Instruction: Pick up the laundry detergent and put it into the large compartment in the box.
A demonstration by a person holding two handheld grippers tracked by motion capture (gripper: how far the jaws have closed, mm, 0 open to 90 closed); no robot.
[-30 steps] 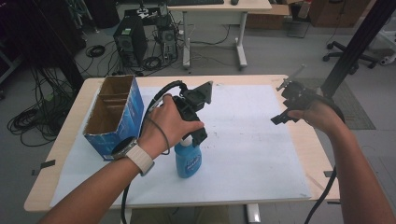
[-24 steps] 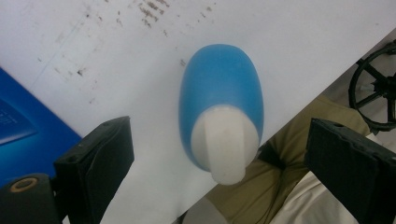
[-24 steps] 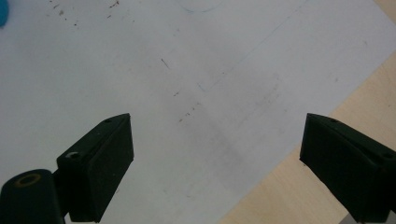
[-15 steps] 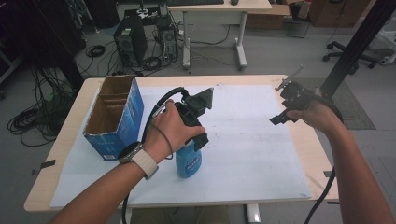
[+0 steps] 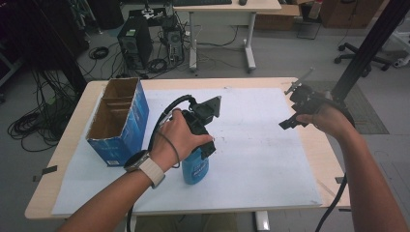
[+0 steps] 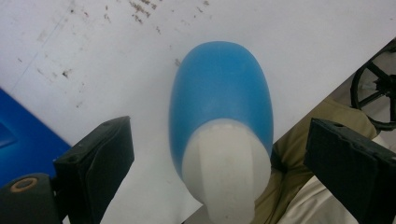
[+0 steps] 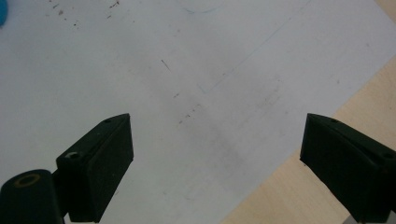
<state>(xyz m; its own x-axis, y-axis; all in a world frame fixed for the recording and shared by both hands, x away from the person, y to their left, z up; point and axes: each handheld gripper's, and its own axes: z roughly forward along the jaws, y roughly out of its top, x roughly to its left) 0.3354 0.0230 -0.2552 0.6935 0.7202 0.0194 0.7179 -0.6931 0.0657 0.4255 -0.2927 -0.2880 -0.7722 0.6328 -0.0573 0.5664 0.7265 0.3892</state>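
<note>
Blue bottle (image 5: 196,167) with white cap (image 6: 226,170) stands upright on white sheet (image 5: 261,159) near table's front edge, long axis vertical, cap pointing up. Left gripper (image 6: 219,163) above it, jaws spread wide either side of cap, not touching. Right gripper (image 7: 217,163) near table's right edge, jaws wide apart, holding nothing. Blue cardboard box (image 5: 118,123) near left edge.

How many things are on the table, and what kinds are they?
Blue plastic bottle with a white cap: 1
Open blue cardboard box with dividers: 1
Large white paper sheet covering the tabletop: 1
Black two-jaw grippers, left and right, both held above the table: 2
Total: 5
</note>
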